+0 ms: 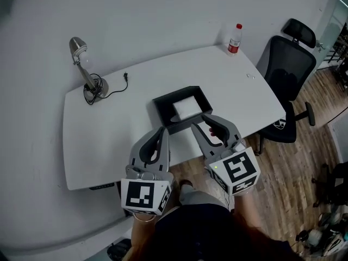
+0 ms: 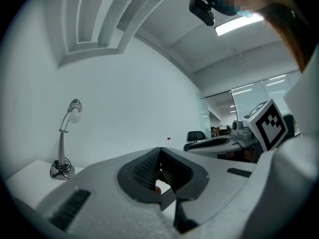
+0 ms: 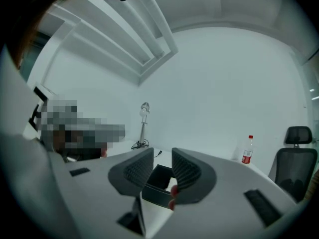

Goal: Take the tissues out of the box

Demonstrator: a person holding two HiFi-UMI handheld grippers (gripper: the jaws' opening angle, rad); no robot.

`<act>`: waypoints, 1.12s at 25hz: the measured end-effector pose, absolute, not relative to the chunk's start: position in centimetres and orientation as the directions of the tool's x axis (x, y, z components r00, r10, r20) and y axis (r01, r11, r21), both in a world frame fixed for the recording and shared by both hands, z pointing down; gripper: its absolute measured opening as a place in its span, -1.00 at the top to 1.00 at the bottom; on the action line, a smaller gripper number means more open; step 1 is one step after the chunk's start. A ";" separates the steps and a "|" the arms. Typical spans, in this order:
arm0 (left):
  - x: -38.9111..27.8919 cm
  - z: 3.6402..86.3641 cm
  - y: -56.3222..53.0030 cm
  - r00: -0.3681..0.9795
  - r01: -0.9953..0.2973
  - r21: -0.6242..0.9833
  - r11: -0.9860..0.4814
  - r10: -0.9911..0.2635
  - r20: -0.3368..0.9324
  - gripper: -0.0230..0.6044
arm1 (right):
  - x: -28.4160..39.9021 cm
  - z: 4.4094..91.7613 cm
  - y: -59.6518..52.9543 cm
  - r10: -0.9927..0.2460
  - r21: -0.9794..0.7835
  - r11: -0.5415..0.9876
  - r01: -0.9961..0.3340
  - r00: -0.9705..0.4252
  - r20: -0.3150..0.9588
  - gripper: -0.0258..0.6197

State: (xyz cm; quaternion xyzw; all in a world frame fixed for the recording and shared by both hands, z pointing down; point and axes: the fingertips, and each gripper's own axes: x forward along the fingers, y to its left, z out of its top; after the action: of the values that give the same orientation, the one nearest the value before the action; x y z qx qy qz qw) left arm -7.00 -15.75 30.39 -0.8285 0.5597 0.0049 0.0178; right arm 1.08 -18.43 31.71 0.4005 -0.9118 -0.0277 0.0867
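Observation:
A black open-topped box (image 1: pixel 163 106) sits near the front edge of the white table (image 1: pixel 109 124), with a white stack of tissues (image 1: pixel 186 109) inside it. My right gripper (image 1: pixel 198 120) hovers at the box's front right corner, jaws open with nothing between them; in the right gripper view the box (image 3: pixel 157 179) shows through the gap of the right gripper (image 3: pixel 162 156). My left gripper (image 1: pixel 161 129) is just in front of the box's front wall, its jaws shut and holding nothing. In its own view the left gripper (image 2: pixel 159 153) has its tips meeting.
A silver desk lamp (image 1: pixel 84 64) with its cord stands at the table's far left. A plastic bottle with a red label (image 1: pixel 235 38) is at the far right corner. A black office chair (image 1: pixel 291 86) stands right of the table on the wooden floor.

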 end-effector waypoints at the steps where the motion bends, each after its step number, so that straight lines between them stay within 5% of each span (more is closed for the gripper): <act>1: -7.0 30.4 -16.4 0.375 -0.927 -0.025 -0.374 -0.927 -0.025 0.86 | 1.0 31.9 -19.1 -0.734 0.123 0.678 -0.724 -0.663 0.144 0.52; 28: -10.5 31.2 -26.4 0.462 -0.887 -0.012 -0.462 -0.887 0.019 0.86 | -2.1 37.9 -29.2 -0.698 0.134 0.680 -0.720 -0.582 0.418 0.17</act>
State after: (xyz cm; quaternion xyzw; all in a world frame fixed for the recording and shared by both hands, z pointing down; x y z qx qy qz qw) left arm -10.51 -26.44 31.17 -0.8550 0.5185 -0.0115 0.0002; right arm -2.08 -29.20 37.92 0.3989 -0.8889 0.0249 0.2238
